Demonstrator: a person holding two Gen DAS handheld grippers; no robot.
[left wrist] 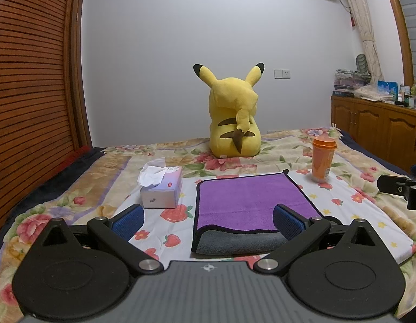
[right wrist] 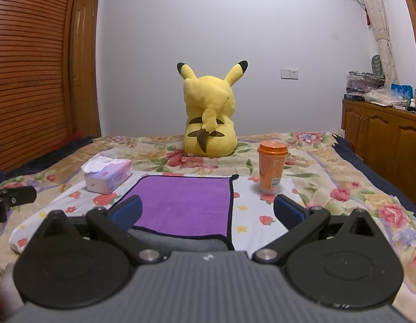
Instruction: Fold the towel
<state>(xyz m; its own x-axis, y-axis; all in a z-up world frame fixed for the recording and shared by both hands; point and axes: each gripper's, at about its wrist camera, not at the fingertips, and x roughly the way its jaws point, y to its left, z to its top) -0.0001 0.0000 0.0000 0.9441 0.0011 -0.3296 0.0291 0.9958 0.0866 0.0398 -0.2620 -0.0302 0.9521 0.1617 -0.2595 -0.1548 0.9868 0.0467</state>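
A purple towel [left wrist: 248, 202] with black trim lies folded over on the bed, its grey underside showing along the near edge. It also shows in the right wrist view [right wrist: 186, 204]. My left gripper [left wrist: 208, 222] is open and empty, just short of the towel's near edge. My right gripper [right wrist: 208, 210] is open and empty, above the towel's near right corner. Part of the right gripper's body [left wrist: 402, 188] shows at the right edge of the left wrist view.
A tissue box [left wrist: 162, 188] sits left of the towel, an orange cup [left wrist: 322, 158] to its right. A yellow plush toy [left wrist: 232, 115] sits behind on the floral bedspread [left wrist: 73, 188]. A wooden cabinet [left wrist: 383, 126] stands at the right, a slatted wardrobe [left wrist: 27, 80] at the left.
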